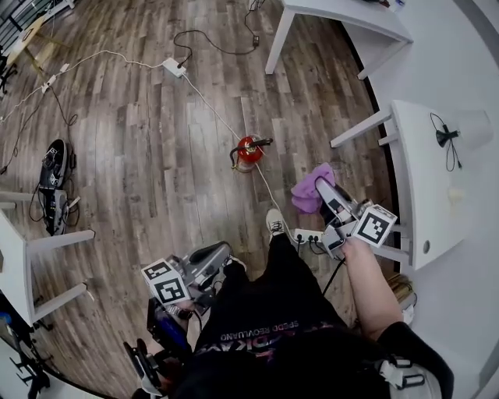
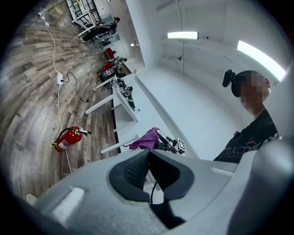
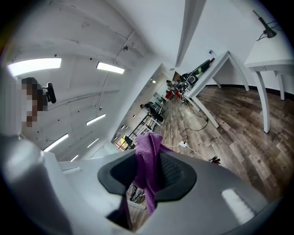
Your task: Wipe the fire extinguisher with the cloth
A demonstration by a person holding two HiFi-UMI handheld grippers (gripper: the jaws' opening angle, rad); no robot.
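A red fire extinguisher (image 1: 248, 150) lies on the wooden floor ahead of the person's feet; the left gripper view shows the extinguisher (image 2: 69, 138) on its side at lower left. My right gripper (image 1: 321, 189) is shut on a purple cloth (image 1: 310, 193), held in the air to the right of the extinguisher and apart from it. In the right gripper view the cloth (image 3: 149, 156) hangs bunched between the right gripper's (image 3: 149, 173) pads. My left gripper (image 1: 221, 255) hovers low by the person's left knee. Its jaws (image 2: 148, 160) are shut, with nothing between them.
White tables (image 1: 433, 179) stand at the right and another (image 1: 335, 15) at the top. A white cable runs across the floor from a power strip (image 1: 173, 68) past the extinguisher to a socket block (image 1: 308, 236) by the shoe. Gear (image 1: 54, 183) lies at left.
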